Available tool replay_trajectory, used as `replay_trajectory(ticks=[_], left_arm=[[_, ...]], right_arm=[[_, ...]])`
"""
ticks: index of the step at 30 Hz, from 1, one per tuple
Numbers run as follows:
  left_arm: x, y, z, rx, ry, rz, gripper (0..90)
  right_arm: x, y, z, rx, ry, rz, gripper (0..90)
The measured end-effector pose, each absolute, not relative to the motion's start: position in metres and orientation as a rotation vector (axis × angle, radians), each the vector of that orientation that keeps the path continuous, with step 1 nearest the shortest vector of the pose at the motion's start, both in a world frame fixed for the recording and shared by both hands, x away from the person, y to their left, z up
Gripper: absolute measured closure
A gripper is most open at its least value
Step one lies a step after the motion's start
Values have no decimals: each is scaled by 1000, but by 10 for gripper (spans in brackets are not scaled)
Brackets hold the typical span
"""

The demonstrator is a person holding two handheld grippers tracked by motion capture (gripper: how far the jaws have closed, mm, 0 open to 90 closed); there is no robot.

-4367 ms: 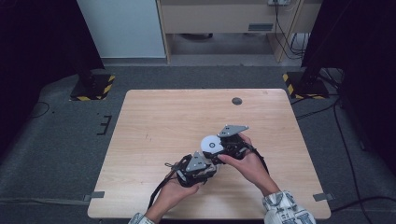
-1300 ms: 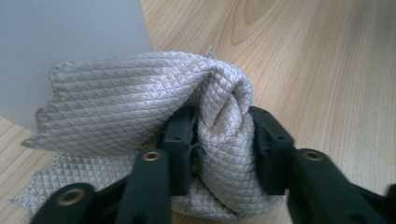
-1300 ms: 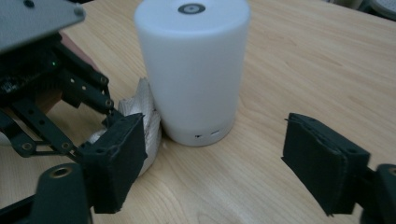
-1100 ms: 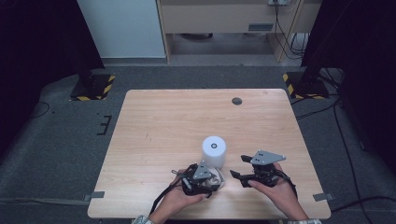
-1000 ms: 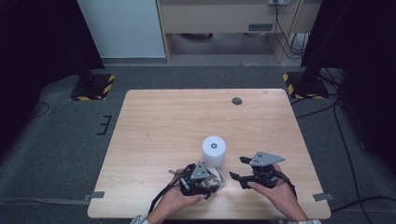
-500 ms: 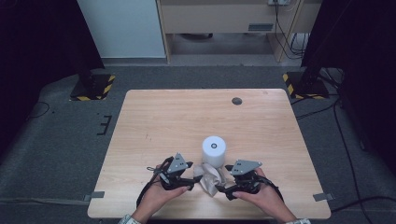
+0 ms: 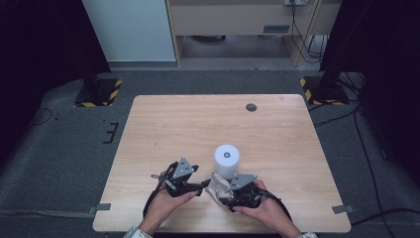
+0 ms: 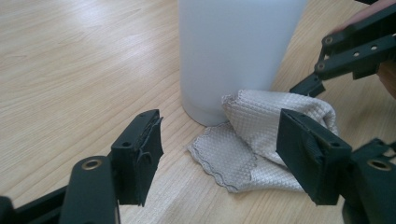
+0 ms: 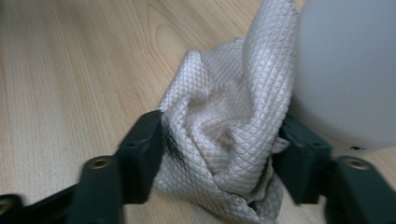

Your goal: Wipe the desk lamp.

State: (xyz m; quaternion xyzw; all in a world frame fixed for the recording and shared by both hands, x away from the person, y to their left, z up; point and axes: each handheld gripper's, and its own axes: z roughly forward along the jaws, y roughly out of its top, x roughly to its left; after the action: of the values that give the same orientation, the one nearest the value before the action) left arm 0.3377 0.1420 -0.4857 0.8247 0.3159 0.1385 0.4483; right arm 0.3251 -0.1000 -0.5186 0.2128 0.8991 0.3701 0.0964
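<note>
A white cylindrical bottle [image 7: 227, 159] stands upright on the wooden table [image 7: 173, 124]. A crumpled grey-white quilted cloth [image 7: 216, 187] lies against the foot of the bottle [image 8: 233, 51]. My right gripper [image 7: 224, 196] has come in from the right. Its jaws have just been closing, and they squeeze the bunched cloth [image 9: 224, 121] from both sides in the right gripper view [image 9: 222, 127]. My left gripper [image 7: 202, 187] lies left of the cloth. Its jaws have just been opening and stand apart [image 8: 219, 126], with the cloth [image 8: 247, 140] just ahead of them and not pinched.
A small dark round disc [image 7: 251, 107] sits near the table's far right edge. Both hands rest close to the near edge. Bare wood spreads across the left and far half. Black-and-yellow stand feet [image 7: 99, 91] sit on the floor beyond the table.
My right gripper has moved left from beside the bottle onto the cloth and closed around it. My left gripper has drawn back to the left, off the cloth, and opened a little.
</note>
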Motion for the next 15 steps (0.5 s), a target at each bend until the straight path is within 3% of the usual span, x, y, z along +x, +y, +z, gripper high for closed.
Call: replay_trajectory(ticks=[7, 15], left_arm=[[340, 140, -484, 1999, 767, 355, 263], [350, 124, -480, 1986, 734, 335, 173]], right_arm=[[328, -104, -519, 624, 2686, 1106, 711], [326, -119, -512, 661, 2691, 1159, 745]])
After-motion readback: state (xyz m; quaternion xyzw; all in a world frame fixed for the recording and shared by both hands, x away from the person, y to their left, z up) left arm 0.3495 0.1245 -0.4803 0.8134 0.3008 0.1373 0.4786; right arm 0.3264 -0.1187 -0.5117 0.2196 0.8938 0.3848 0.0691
